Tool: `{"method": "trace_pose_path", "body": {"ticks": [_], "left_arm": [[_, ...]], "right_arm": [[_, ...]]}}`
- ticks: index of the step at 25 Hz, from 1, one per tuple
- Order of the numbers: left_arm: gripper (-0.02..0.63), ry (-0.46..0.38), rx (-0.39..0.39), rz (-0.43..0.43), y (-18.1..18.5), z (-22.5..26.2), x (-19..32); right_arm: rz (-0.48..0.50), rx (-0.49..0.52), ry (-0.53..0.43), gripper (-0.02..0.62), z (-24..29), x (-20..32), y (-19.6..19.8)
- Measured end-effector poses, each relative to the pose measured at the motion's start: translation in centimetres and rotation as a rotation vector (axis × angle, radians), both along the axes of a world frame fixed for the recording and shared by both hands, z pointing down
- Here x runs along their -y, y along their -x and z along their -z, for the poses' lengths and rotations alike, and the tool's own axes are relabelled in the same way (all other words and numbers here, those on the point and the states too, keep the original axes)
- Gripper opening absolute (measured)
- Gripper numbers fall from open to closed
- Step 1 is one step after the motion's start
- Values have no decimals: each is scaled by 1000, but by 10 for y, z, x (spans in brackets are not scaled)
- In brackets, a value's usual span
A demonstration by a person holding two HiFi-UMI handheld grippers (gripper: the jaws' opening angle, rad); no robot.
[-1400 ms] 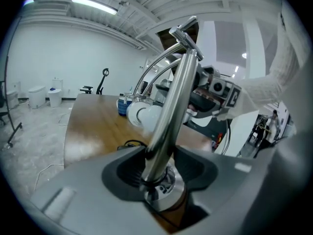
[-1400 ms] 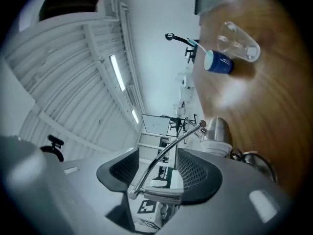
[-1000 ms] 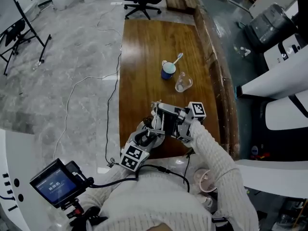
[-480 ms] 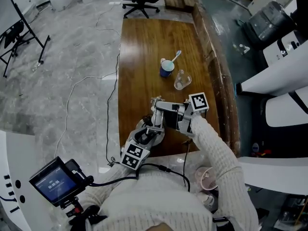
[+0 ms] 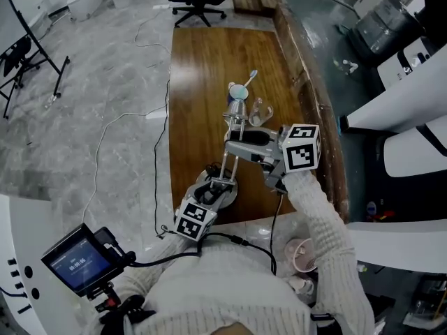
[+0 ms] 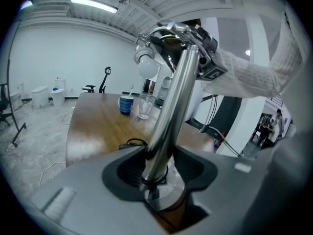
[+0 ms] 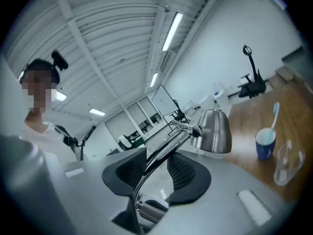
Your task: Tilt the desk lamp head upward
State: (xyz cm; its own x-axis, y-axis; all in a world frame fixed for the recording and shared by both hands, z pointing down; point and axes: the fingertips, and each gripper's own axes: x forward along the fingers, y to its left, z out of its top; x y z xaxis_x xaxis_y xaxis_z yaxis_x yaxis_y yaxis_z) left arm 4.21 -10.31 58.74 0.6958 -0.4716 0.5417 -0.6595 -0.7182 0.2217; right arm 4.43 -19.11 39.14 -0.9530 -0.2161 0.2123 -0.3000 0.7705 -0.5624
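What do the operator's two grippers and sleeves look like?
The left gripper and right gripper are both matte dark grey, with broad bodies and black ribbed pads inside the jaws. Each carries a white cube printed with black square markers. A black cable runs past the left one's cube. The sleeves are white ribbed knit.

My left gripper (image 5: 218, 187) sits low, close in front of my body. Its dark grey jaws are closed on the shiny chrome upright post (image 6: 171, 106) of the desk lamp, just above the base. My right gripper (image 5: 237, 144) is held higher and further out, with its marker cube facing up and its jaws clamped on the thin chrome upper arm (image 7: 164, 146). My right white knit sleeve (image 5: 318, 215) stretches forward, and my left white knit sleeve (image 5: 159, 262) is tucked near my chest.
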Motion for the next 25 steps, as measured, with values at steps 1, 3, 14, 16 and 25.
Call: {"method": "trace_pose_path", "body": {"ticks": [1,3,14,16,25], "left_arm": [[183,2,1,0,0,0,0],[183,6,2,1,0,0,1],[195,52,-7,-5,-2,-6,0],[195,57,-12,-6,-3,-6,0],[198,69,-13,-16,-8,-5,-1]], "right_arm": [[-1,-22,-61,126,5,-3,1],[3,-68,-187,129,16,-11,4],[36,-280,-813,156,39,-55,16],[51,-343,-875,161,37,-61,14],[32,-389,-984,170,37,-75,10]]}}
